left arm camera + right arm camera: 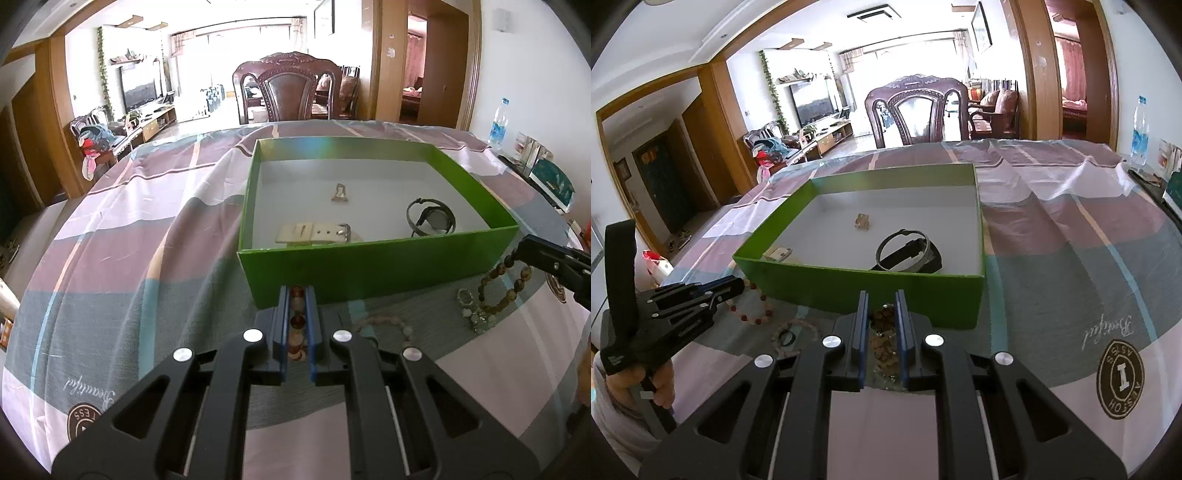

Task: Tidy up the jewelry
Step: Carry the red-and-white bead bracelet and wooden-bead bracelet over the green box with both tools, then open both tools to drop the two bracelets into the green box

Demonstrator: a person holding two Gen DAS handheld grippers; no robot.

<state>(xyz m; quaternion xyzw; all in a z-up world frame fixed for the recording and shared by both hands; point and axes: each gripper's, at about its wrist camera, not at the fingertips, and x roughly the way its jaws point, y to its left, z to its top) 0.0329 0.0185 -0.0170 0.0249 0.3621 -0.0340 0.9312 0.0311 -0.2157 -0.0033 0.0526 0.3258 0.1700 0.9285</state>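
Observation:
My left gripper (296, 290) is shut on a red-and-white bead bracelet (296, 325), low over the tablecloth just before the green box (369, 266). My right gripper (882, 293) is shut on a brown bead bracelet (884, 334), which dangles from its tip in the left wrist view (519, 285). The box holds a white-strap watch (314, 232), a black watch (430, 218) and a small pendant (340, 194). A pink bracelet (384, 321) and silver pieces (469, 306) lie on the cloth between the two grippers. In the right wrist view a hand holds the left gripper (740, 284) at the left.
The striped tablecloth (147, 240) covers the table. A carved wooden chair (288, 88) stands behind the far edge. A water bottle (1139, 133) and some boxes (550, 177) sit at the table's right edge. A small black ring (786, 338) lies inside the pink bracelet.

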